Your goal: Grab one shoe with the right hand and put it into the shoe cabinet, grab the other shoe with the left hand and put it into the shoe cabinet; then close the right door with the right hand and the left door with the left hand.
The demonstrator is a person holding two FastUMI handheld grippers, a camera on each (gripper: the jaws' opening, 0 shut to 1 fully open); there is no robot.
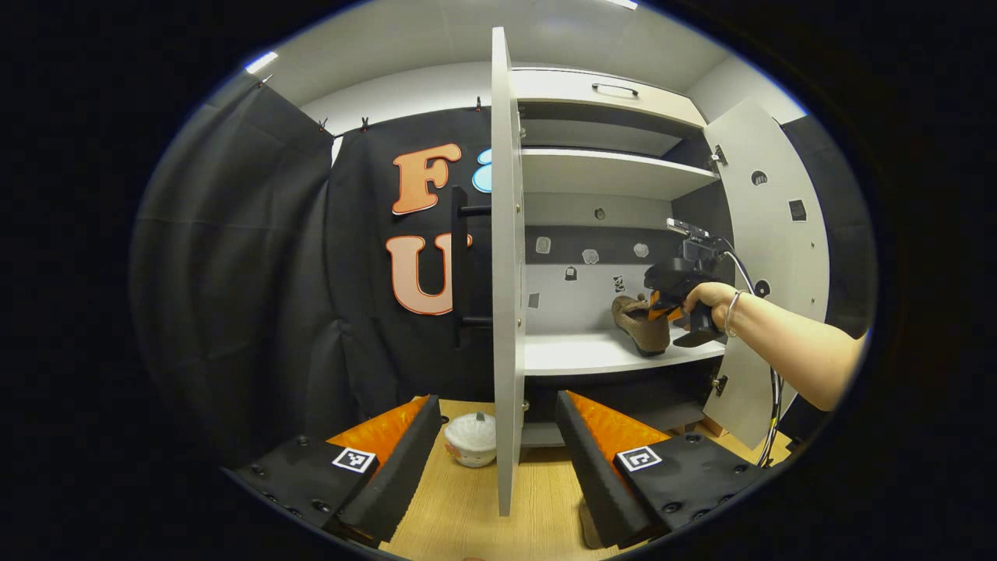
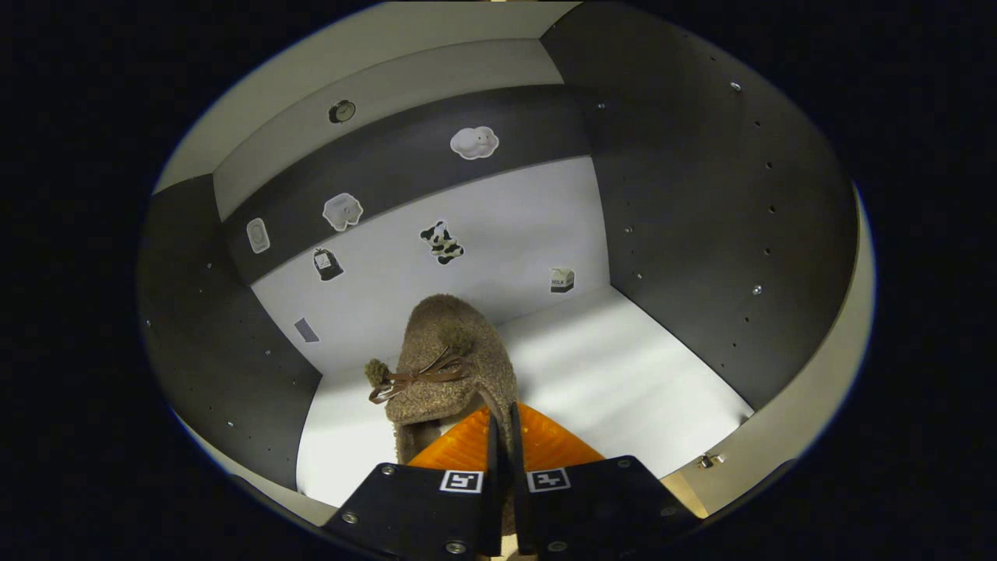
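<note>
Shoe cabinet (image 1: 615, 171) stands with both doors swung open, and everything here is placed relative to it. Left of the cabinet, the booth's black cloth wall (image 1: 257, 257) hangs in folds. The cabinet's left door (image 1: 506, 265) is seen edge-on, with a dark bar handle (image 1: 461, 265) on its outer face. In front of that door, the left tongs (image 1: 494, 436) are spread wide and hold nothing; one finger sits on each side of the door's edge, apart from it. Between the fingers, low down near the foot of the door, a small white pumpkin-shaped object (image 1: 471, 439) rests on the wooden floor (image 1: 459, 506).

Inside the cabinet, a brown fuzzy shoe (image 1: 640, 323) sits on the white middle shelf (image 1: 592, 351), toward the shelf's right end. Small stickers (image 2: 473, 142) dot the cabinet's back panel. A person's hand (image 1: 713, 300) reaches in from the right, holding the right tongs (image 1: 658, 305) at the shoe's heel. In the right gripper view, the right tongs (image 2: 502, 428) are narrowed almost together, pinched on the heel rim of the shoe (image 2: 448, 366), whose toe points toward the back panel and carries a thin brown bow (image 2: 413, 375). Right of the shelf, the right door (image 1: 771, 257) stands open.
</note>
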